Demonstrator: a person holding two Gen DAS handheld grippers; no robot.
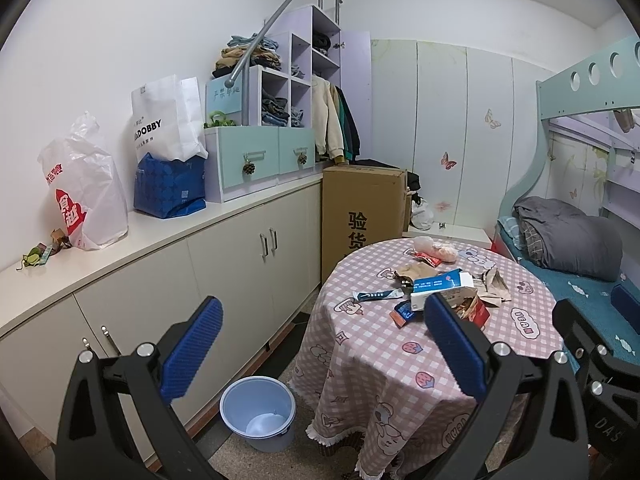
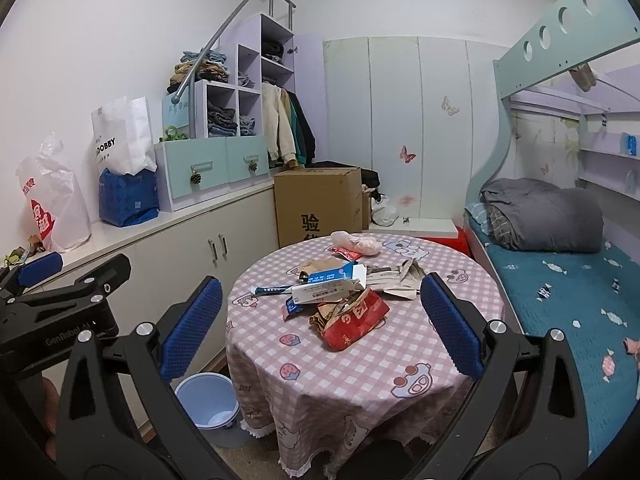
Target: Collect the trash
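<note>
On the round table [image 2: 360,380] with its pink checked cloth, the trash lies in a loose heap near the middle: a red snack bag [image 2: 352,318] torn open and nearest the front edge, a white and blue carton [image 2: 332,286] lying on its side just behind it and touching it, a dark blue sachet [image 2: 274,290] to the left of the carton, and crumpled brown paper [image 2: 400,278] to the right. A small red wrapper [image 2: 348,254] sits farther back beside a pale pink plastic bag [image 2: 356,242].

Beside the table, down on the floor against the cream cabinets [image 1: 224,268], stands a light blue bin [image 1: 258,412], upright, with something pale at its bottom.

The left gripper [image 1: 322,344] hangs in the air short of the table, its blue-padded jaws spread wide with nothing between them; from its camera the bin shows low between the fingers. The right gripper [image 2: 320,328] is likewise held well back from the heap, jaws wide apart and empty, the red snack bag framed between its fingers.

Along the cabinet top sit a white plastic bag [image 1: 86,200] with red print, a white paper bag [image 1: 164,120] and a blue bag [image 1: 168,188]. A cardboard box [image 1: 360,216] stands behind the table, and a bunk bed [image 2: 560,272] runs along the right.
</note>
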